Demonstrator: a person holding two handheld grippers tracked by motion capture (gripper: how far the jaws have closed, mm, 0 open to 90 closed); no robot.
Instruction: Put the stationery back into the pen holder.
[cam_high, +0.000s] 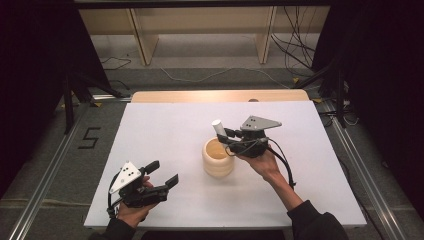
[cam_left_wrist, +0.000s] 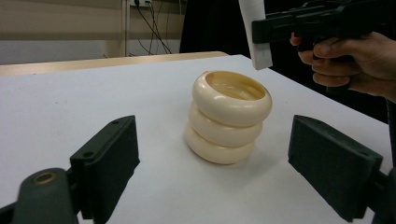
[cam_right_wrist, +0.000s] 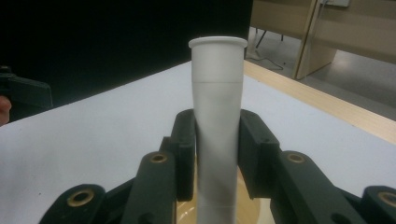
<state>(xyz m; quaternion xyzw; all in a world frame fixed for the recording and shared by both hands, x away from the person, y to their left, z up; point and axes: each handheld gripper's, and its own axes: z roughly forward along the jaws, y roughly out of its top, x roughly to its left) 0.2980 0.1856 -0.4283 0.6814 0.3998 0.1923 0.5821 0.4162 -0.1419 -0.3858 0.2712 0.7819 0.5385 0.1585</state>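
The right tool (cam_high: 227, 134) clamps a white tube (cam_high: 218, 126) upright, just above the cream holder (cam_high: 218, 157). The holder's opening lies below the tube's lower end. The left tool (cam_high: 162, 175) rests apart, its jaws wide and empty.

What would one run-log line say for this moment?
right claw: grips white tube | tube: above ribbed cream vase | left claw: open, idle

A: What carries the things?
B: A rectangular table with a matte white top (cam_high: 165, 135) and a strip of pale wood (cam_high: 200, 96) along its far edge.

A: What lies directly on it?
B: A cream ribbed holder of three stacked rings (cam_high: 218, 159), upright, right of centre, well apart from every edge.
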